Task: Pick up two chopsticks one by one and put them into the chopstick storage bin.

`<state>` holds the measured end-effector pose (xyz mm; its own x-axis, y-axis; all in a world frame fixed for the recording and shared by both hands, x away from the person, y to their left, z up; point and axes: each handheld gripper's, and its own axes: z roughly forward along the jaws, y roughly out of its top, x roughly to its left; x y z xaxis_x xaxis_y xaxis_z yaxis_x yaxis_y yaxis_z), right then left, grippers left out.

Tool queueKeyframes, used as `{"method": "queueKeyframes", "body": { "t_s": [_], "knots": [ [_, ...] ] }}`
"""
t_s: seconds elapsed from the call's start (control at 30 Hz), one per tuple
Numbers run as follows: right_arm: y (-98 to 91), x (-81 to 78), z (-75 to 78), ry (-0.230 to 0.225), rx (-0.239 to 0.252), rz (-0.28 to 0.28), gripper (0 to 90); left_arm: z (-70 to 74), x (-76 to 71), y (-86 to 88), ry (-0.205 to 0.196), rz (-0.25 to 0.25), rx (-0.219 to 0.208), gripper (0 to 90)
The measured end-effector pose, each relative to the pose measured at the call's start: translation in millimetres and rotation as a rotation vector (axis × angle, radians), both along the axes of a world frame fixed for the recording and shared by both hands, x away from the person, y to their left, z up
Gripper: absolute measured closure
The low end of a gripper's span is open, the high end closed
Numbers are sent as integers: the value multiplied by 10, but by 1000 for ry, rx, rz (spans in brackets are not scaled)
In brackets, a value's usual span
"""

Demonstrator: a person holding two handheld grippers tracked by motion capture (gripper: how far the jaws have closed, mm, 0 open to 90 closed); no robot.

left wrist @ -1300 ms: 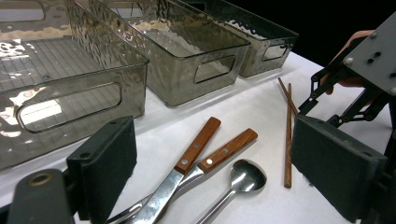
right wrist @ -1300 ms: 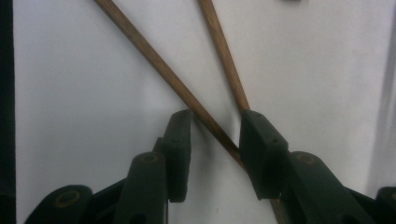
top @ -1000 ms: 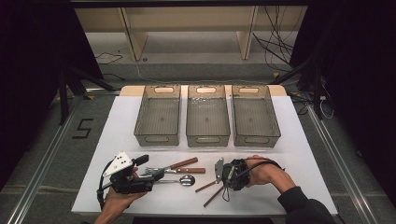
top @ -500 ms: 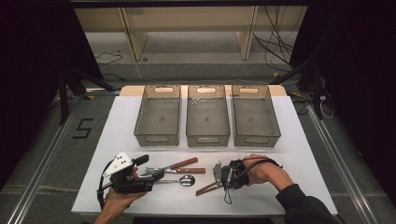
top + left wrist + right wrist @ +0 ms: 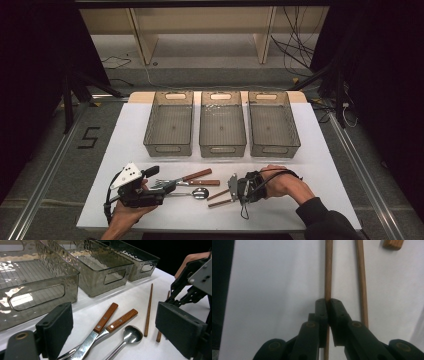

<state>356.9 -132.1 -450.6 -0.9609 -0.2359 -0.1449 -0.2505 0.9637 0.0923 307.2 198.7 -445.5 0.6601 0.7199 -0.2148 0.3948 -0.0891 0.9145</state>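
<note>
Chopstick [image 5: 328, 270] pinched between the pads of the right tongs [image 5: 328, 301], whose jaws have just been closing onto it. In the right gripper view its long axis runs straight ahead from the tongs, in line with them. In the high view this chopstick [image 5: 218, 194] lies on the white counter [image 5: 310, 150] near the front edge, right of centre, long axis slanting from front-left to back-right, its right end inside the right tongs [image 5: 233, 186]. A second chopstick [image 5: 362, 282] lies just beside it, almost parallel, free of the pads. To the left lie a spoon [image 5: 130, 336] and two wooden-handled utensils [image 5: 106, 318], handles pointing toward the right edge. The left tongs [image 5: 112, 327] are spread wide over these utensils, gripping nothing. Three clear bins [image 5: 222, 125] stand in a row along the back edge.
</note>
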Motion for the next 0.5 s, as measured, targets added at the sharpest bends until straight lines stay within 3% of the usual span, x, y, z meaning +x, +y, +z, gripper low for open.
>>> {"method": "queueKeyframes", "body": {
  "t_s": [0.23, 0.5],
  "knots": [
    [-36, 49, 201, -23, 81, -41, 854, 4, 0, 10, -4, 5, -4, 140],
    [-34, 184, 401, -27, 209, -183, 855, 8, 0, 18, -4, 13, -8, 140]
  ]
}}
